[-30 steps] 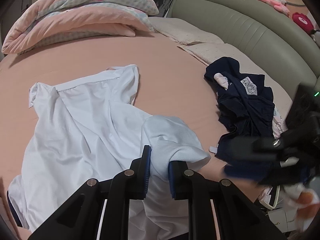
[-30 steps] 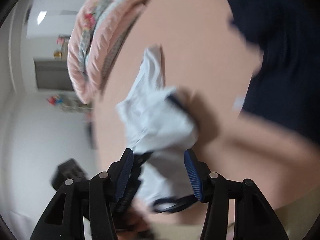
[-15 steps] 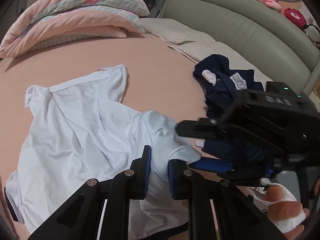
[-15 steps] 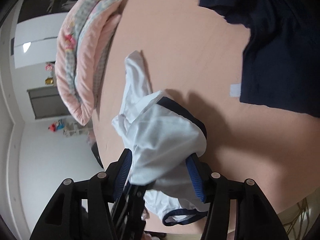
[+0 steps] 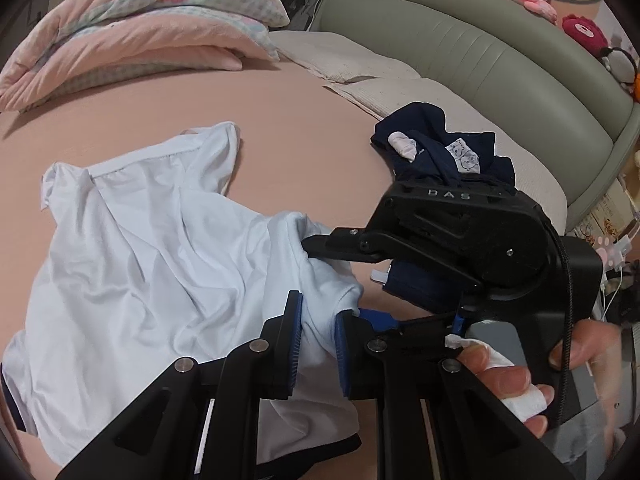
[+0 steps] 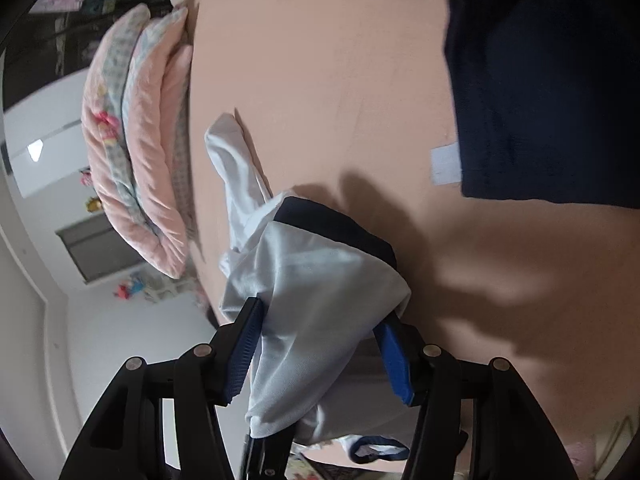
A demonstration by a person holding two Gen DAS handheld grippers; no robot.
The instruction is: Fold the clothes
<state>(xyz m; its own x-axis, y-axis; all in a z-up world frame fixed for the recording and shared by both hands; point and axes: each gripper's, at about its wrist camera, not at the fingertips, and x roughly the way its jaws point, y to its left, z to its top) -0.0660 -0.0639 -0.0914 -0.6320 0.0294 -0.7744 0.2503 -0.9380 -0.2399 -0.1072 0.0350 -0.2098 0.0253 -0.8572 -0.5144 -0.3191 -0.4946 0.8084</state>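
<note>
Left gripper pinches the white shirt sleeve; body spreads ahead-left on the bed. Right gripper closing around same sleeve (cuff between pads, contact unclear), nearer the cuff end.

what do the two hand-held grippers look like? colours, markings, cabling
Both are matte black plastic linkages with silver pivot screws and blue ribbed pads. The left hand-held gripper shows this up close. The right hand-held gripper matches; from the left wrist view its black housing bears embossed "DAS" lettering and a black braided cable runs down its rear. White bandage-like wrap covers some fingers of the hand on it.
</note>
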